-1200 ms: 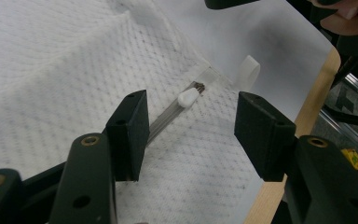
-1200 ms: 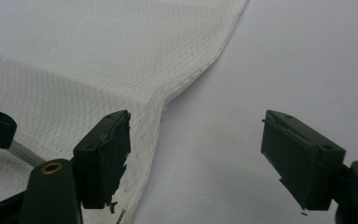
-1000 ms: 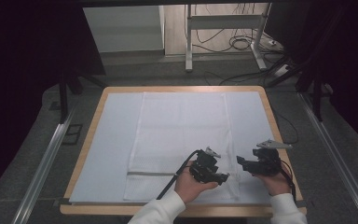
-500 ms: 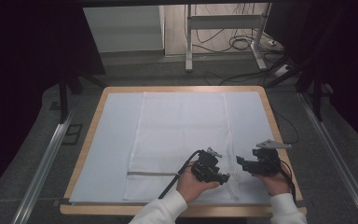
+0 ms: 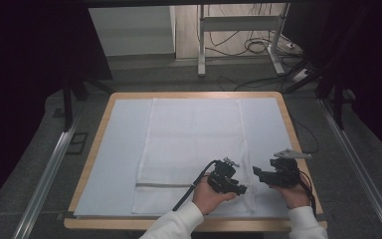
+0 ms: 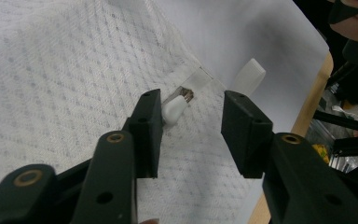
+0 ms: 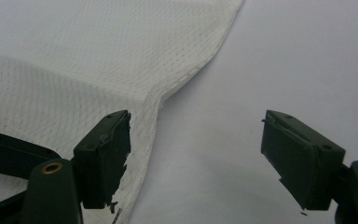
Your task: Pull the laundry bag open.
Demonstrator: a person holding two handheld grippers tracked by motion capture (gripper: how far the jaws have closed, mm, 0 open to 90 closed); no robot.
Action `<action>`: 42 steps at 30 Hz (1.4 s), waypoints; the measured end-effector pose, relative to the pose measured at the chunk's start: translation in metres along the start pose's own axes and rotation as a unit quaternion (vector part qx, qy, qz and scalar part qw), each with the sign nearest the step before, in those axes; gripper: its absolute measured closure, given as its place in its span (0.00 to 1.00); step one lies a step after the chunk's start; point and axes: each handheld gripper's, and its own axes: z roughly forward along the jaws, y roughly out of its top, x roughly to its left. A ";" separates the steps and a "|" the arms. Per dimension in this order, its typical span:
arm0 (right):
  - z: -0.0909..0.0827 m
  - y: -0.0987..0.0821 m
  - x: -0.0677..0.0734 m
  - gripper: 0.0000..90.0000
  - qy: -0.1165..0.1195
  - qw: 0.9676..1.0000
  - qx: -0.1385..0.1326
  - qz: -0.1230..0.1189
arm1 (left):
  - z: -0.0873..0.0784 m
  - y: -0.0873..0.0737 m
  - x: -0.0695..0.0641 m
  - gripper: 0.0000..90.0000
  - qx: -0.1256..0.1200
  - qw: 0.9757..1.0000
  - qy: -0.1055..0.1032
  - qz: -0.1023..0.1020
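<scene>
A white textured cloth (image 5: pixel 194 144) lies flat on a pale mat (image 5: pixel 114 159). My left gripper (image 5: pixel 238 188) hovers over the cloth's near right corner. In the left gripper view the left gripper (image 6: pixel 191 126) has its jaws partly apart. They have just been closing, with the cloth (image 6: pixel 65 74) beneath them and a small white tab (image 6: pixel 173 108) beside one pad, nothing pinched. My right gripper (image 5: pixel 257 174) sits just right of the corner. In the right gripper view the right gripper (image 7: pixel 196 144) stands wide open astride the cloth's (image 7: pixel 74 56) hemmed edge, over the bare mat (image 7: pixel 284 56).
The mat lies on a table with a wooden rim (image 5: pixel 90 159). A grey stripe (image 5: pixel 161 185) crosses the cloth near the front. A second white tab (image 6: pixel 249 77) lies on the mat past the corner. Metal rails, cables and stand legs lie on the floor around the table.
The left gripper has edged slightly to the right over the cloth's corner. The right gripper and the cloth have kept still.
</scene>
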 end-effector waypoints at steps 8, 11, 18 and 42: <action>0.001 0.000 0.000 0.26 -0.003 1.000 0.002 0.000 | 0.003 0.001 0.002 0.74 -0.001 1.000 -0.003 -0.003; 0.001 0.000 0.000 0.26 -0.004 1.000 0.004 -0.001 | 0.004 0.001 0.002 0.75 0.001 1.000 -0.002 -0.001; 0.000 0.000 -0.002 0.26 -0.005 1.000 0.002 0.001 | 0.009 0.001 0.003 0.86 0.007 1.000 0.002 0.003; 0.006 0.001 0.003 0.27 0.032 0.999 0.022 0.019 | 0.008 -0.002 0.004 0.96 -0.003 1.000 -0.007 0.020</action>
